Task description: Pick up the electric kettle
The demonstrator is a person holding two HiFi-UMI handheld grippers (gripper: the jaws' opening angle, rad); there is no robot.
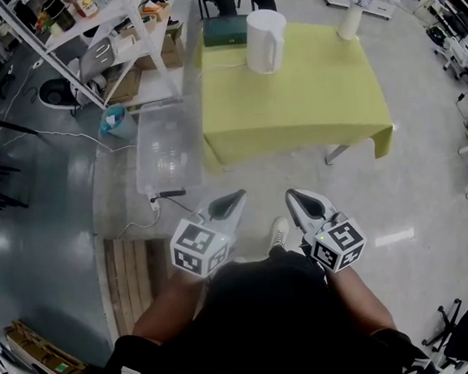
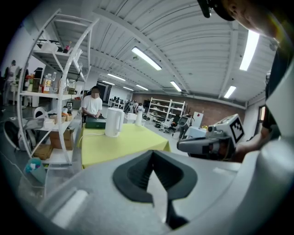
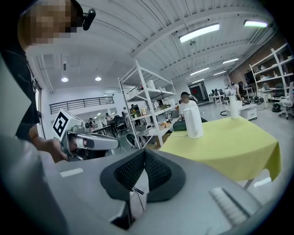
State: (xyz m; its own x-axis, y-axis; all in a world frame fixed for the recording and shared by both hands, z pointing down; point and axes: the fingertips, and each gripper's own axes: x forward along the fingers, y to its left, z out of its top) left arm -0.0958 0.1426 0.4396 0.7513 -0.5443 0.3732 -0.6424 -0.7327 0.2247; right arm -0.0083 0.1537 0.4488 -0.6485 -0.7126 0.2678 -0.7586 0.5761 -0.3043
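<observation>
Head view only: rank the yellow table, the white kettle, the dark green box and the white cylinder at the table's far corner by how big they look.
1. yellow table
2. white kettle
3. dark green box and white cylinder: too close in apparent size to rank.

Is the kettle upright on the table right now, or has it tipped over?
Upright. The white kettle stands on its bottom near the far edge of the yellow table, with its walls vertical in both gripper views.

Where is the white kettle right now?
In the head view, the white kettle stands on the yellow table, near its far left corner. A dark green box sits just to its left.
</observation>
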